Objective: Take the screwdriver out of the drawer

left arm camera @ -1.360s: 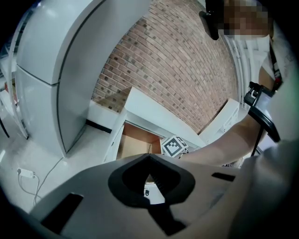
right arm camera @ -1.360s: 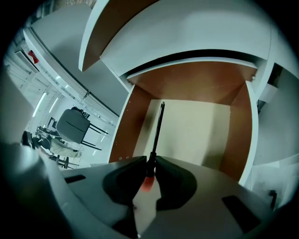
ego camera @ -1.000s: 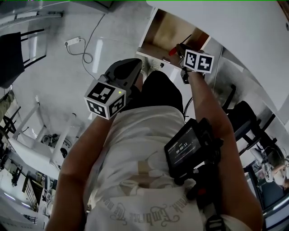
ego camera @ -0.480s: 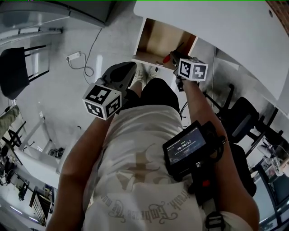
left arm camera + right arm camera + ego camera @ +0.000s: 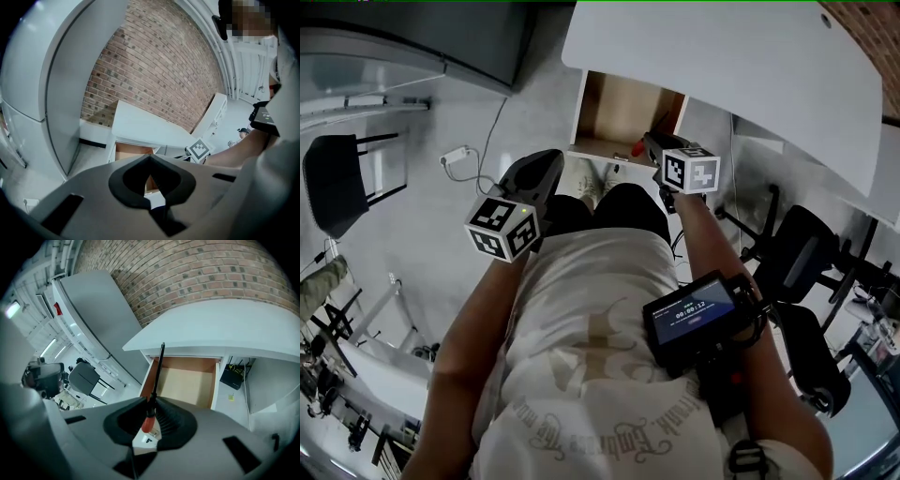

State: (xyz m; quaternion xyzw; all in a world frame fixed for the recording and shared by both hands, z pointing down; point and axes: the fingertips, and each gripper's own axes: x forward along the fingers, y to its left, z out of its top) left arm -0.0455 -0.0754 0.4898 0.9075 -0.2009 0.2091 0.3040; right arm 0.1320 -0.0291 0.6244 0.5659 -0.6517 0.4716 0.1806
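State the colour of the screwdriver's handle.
Red: the screwdriver's handle shows best in the right gripper view.

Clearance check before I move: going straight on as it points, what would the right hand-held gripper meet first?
Probably the open drawer: the right hand-held gripper, shut on the screwdriver, aims at its wooden floor near the left wall. Depth is unclear.

I wore a pale T-shirt printed with an ornate crest and curved lettering, and black legwear. A black device with a lit screen was strapped on my right forearm. My left gripper and right gripper were grey with black pads. The left cube and right cube bore black-and-white square markers.
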